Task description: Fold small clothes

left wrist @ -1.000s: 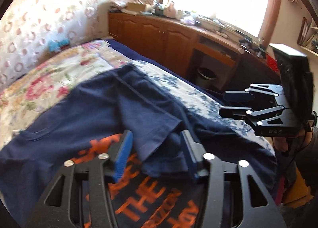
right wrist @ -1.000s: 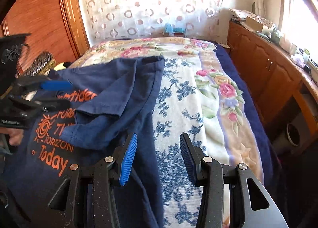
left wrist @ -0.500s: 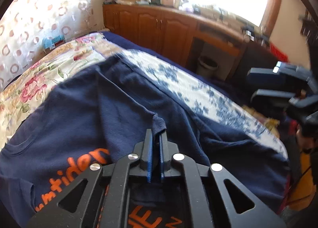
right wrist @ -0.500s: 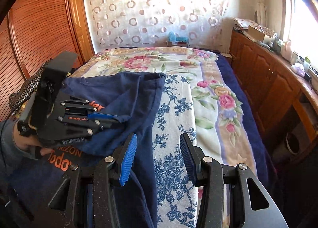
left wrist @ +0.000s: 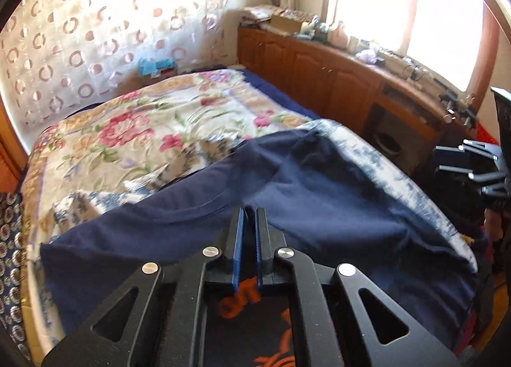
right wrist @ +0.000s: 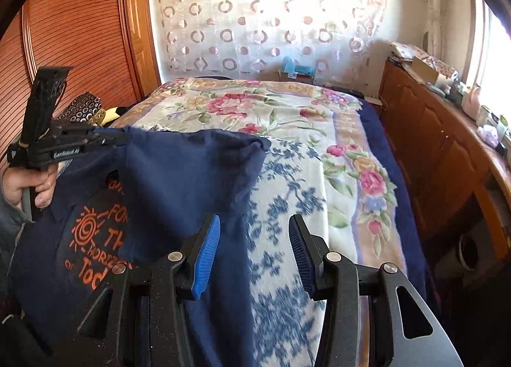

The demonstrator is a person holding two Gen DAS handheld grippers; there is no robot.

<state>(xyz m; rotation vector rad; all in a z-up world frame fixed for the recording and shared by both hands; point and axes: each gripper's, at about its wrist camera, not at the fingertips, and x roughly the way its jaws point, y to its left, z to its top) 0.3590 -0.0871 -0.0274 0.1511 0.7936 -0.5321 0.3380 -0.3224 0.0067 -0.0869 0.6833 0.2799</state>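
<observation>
Left tool (left wrist: 249,223): blue pads clenched on a fold of the navy cotton T-shirt with orange lettering (right wrist: 179,181), cloth lifted off the bed; jaws just closed further on it.
Right tool (right wrist: 254,255): released, jaws apart over the shirt's right edge, nothing between the pads.
T-shirt: partly raised, draped over the near left of the floral quilted bedspread (right wrist: 319,130).
Hand (right wrist: 30,183): grips the left tool's handle.
</observation>
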